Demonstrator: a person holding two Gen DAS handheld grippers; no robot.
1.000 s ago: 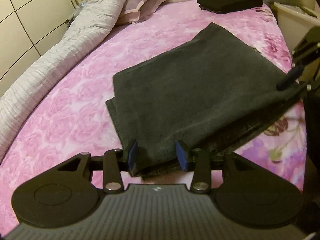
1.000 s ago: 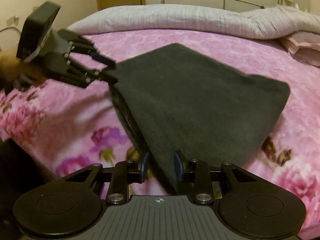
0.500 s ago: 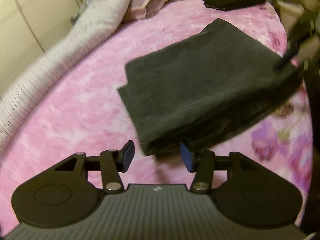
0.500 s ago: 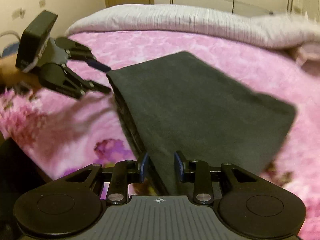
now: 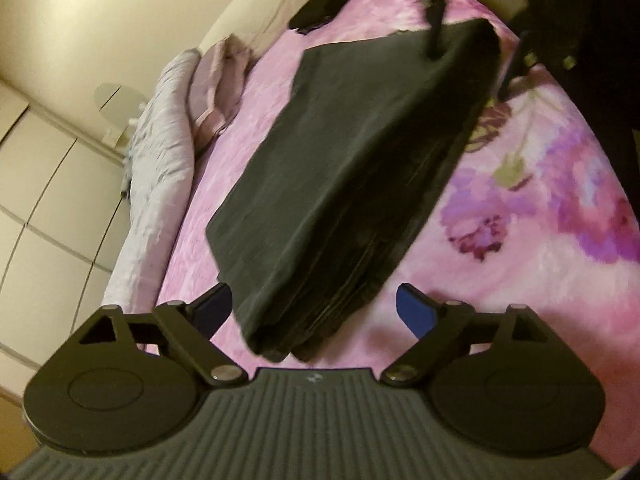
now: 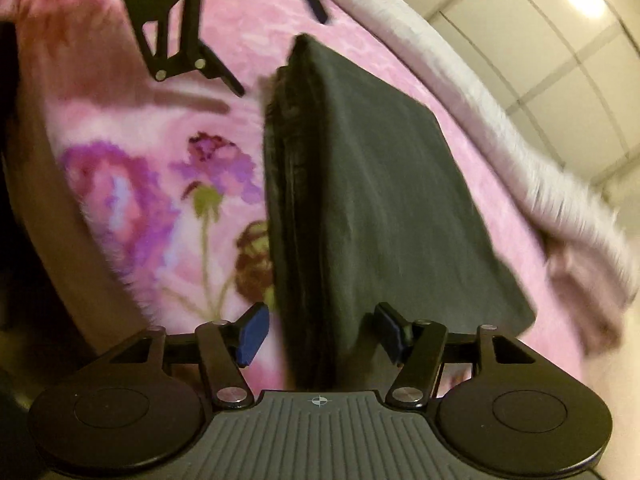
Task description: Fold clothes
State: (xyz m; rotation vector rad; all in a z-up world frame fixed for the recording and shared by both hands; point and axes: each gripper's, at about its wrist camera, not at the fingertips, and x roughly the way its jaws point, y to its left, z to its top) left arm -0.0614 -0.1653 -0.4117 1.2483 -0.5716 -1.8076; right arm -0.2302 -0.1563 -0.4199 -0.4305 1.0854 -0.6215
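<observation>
Just ahead of my left hand-held gripper (image 5: 314, 310), its blue pads spread wide and released, lies one near corner of the folded dark garment (image 5: 352, 168). My right hand-held gripper (image 6: 318, 332) is likewise open, with the stacked edge at the other end sitting between its fingers but not pinched. The garment rests flat on the pink floral bed (image 5: 540, 216), its long axis running from one gripper to the other, so each hand is nearest its own end. I judge the next move turns on closing at both ends together. Farther off sits the pale rolled quilt (image 5: 160, 168).
</observation>
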